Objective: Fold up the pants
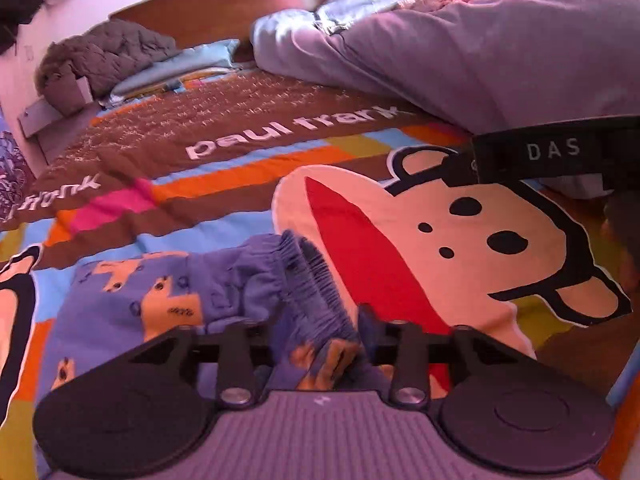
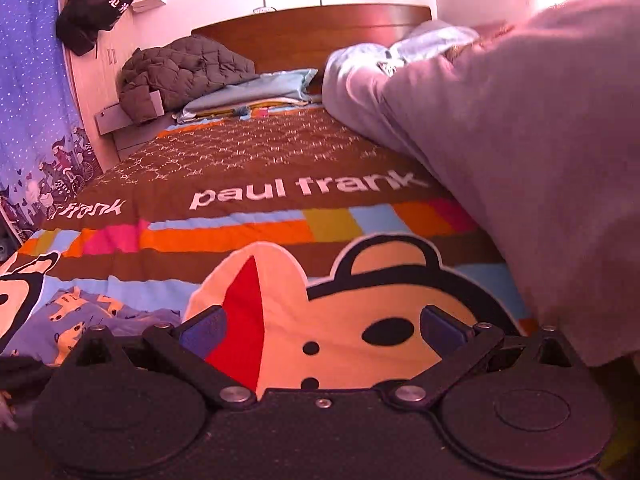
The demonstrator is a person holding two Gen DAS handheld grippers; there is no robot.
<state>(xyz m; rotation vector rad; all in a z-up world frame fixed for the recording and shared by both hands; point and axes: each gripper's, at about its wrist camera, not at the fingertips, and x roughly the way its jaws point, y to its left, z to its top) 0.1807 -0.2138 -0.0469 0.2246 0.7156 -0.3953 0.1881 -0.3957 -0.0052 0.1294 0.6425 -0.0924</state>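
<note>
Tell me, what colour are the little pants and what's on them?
The pants are blue with orange animal shapes, clearest in the left wrist view.

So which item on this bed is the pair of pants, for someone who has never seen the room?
Start from the bedspread with the "paul frank" lettering and find the big monkey face. The pants lie bunched just left of its red mouth, with their gathered waistband between the left gripper fingers. They alone are blue with small orange animal prints.
</note>
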